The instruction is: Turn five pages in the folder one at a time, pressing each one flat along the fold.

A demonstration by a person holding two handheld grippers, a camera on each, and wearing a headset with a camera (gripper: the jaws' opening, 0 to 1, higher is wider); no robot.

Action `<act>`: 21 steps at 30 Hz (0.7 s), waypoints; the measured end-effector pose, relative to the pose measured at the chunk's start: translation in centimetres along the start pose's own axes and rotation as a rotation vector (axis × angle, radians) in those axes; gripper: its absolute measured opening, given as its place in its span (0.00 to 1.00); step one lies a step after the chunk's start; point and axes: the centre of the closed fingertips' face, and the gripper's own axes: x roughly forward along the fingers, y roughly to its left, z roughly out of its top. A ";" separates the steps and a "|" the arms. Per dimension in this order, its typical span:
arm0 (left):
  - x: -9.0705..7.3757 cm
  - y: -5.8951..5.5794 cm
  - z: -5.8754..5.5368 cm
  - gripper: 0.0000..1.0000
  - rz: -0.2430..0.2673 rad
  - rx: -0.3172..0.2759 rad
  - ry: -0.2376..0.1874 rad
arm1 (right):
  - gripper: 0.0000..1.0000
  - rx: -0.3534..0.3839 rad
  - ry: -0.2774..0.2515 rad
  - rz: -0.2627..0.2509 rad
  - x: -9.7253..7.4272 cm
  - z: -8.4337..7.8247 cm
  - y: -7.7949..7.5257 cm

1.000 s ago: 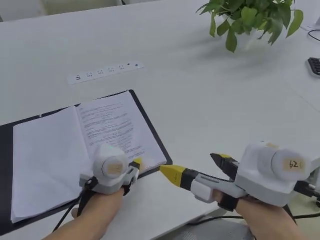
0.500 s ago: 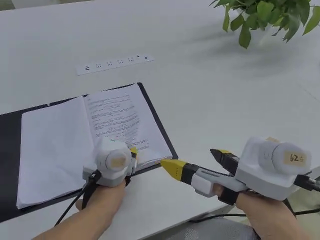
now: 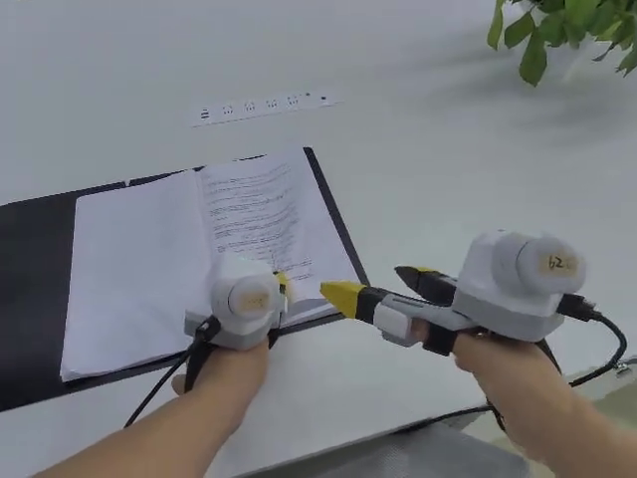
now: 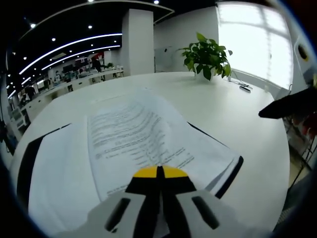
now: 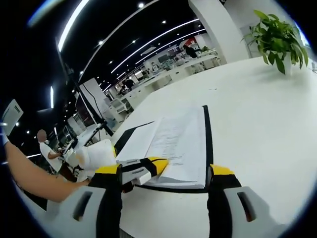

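The left gripper (image 4: 158,172) has its yellow-tipped jaws pressed together with no gap. They sit low over the printed right-hand page (image 4: 143,134), near that page's bottom edge; whether any paper is pinched between them cannot be told. The right gripper (image 3: 383,287) is held with its jaws spread wide, just off the lower right corner of the folder (image 3: 30,234) and above bare table. One yellow tip is close beside the left gripper but apart from it. The folder lies open and flat near the front edge of the white table (image 3: 438,179), black cover underneath, with a blank left page (image 3: 134,264) facing the printed one. Beyond it a strip of sockets (image 3: 264,104) is set flush in the tabletop, and a leafy potted plant (image 3: 562,25) stands at the far right. A black cable (image 3: 609,351) trails from the right gripper. Around the table is an open office with long ceiling light strips (image 4: 69,47), a square column (image 4: 137,42), a bright window (image 4: 252,39) and rows of desks (image 5: 163,74).
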 end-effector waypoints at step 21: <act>0.1 0.2 0.0 0.00 0.006 -0.019 -0.009 | 0.51 -0.019 0.098 0.037 8.6 0.3 -3.4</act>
